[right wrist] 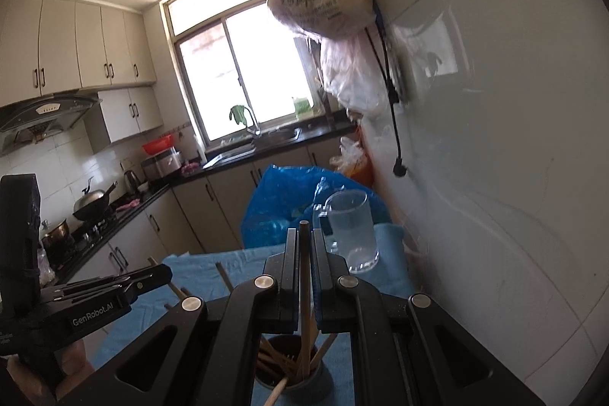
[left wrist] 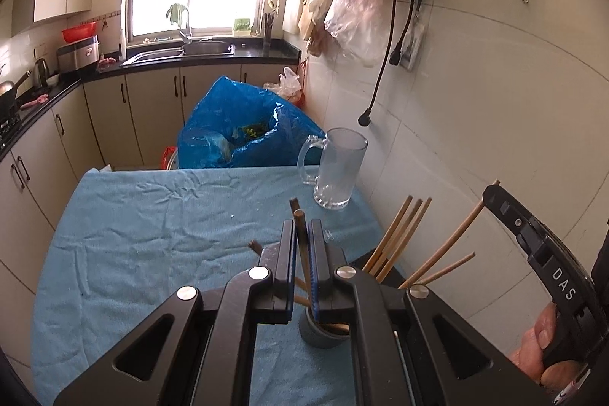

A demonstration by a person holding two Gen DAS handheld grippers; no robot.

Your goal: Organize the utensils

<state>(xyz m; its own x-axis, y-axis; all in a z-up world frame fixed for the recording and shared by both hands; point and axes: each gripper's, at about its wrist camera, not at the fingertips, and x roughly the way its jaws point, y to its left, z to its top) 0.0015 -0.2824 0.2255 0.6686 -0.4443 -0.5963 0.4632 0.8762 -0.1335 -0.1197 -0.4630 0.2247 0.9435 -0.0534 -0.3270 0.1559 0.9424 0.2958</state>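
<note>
Wooden chopsticks [right wrist: 304,276] pinched in both claws above grey holder [right wrist: 293,373].

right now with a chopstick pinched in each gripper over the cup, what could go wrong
1. The dark cup is already crowded with leaning chopsticks, so the one held by the right gripper may snag on them instead of dropping in.
2. The left gripper holds its dark chopstick close over the same cup; both tools could bump or tip it.
3. The glass mug stands near the table's far edge, so a wide swing might knock it.
</note>
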